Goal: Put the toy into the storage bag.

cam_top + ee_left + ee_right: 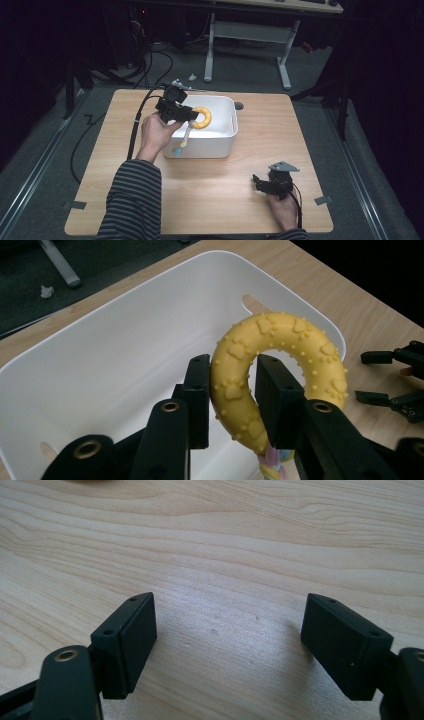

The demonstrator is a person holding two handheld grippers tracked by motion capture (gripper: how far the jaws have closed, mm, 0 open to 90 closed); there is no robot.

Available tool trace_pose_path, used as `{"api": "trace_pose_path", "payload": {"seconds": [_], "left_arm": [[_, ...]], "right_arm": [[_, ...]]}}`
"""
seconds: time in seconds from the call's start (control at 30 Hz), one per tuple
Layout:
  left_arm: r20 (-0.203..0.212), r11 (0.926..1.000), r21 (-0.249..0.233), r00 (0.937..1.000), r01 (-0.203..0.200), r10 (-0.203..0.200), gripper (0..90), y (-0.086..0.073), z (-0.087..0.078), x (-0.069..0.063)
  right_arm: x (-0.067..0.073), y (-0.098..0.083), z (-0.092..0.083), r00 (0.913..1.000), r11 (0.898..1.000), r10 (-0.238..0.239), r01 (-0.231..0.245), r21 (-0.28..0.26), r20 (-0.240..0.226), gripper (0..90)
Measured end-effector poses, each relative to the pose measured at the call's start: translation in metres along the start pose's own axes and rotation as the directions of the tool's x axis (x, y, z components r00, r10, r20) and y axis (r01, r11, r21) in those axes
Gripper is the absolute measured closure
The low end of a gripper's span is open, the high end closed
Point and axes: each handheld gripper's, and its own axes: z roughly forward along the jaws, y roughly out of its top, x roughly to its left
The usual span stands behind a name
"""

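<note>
A yellow rubber ring toy (202,117) with paw prints and a braided rope tail (183,142) hangs over the white bin (227,135). My left gripper (189,116) is shut on the ring (280,370), one jaw inside the hole and one outside, above the bin's inside (125,355). The rope trails down over the bin's near wall. My right gripper (258,181) rests low near the table's front right, open, with bare wood (225,615) between its jaws. It appears in the left gripper view as the right gripper (395,380), beyond the bin.
The wooden table (280,130) carries the bin at its back middle. The left gripper's cable (135,130) runs off the table's left edge to the floor. A white desk frame (250,35) stands behind the table.
</note>
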Motion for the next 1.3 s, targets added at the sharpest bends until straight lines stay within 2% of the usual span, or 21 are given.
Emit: {"api": "trace_pose_path", "payload": {"seconds": [0.2,0.5,0.83,1.0,1.3], "left_arm": [[-0.006,0.9992,-0.006,0.9992,0.039,-0.039,68.5,0.002,0.005,0.008],[-0.045,0.9957,-0.033,0.9951,0.086,-0.088,68.5,0.004,0.003,0.025],[-0.073,0.9929,-0.032,0.9905,0.114,-0.116,68.4,0.006,0.018,0.027],[-0.086,0.9933,-0.021,0.9896,0.114,-0.115,68.4,0.005,0.025,0.028],[-0.074,0.9968,0.048,0.9954,0.064,-0.061,68.3,0.000,0.039,0.019]], "right_arm": [[0.000,0.000,0.000,1.0000,1.000,0.001,-0.001,0.000,0.000,22.5],[0.000,0.000,0.000,1.0000,1.000,-0.003,0.003,0.000,-0.004,22.5],[0.001,0.000,0.000,1.0000,1.000,-0.005,0.005,0.000,-0.005,22.5],[0.001,0.000,0.000,0.9999,1.000,-0.009,0.009,0.000,-0.007,22.5],[0.001,0.000,0.000,0.9999,1.000,-0.010,0.010,0.000,-0.007,22.5]]}}
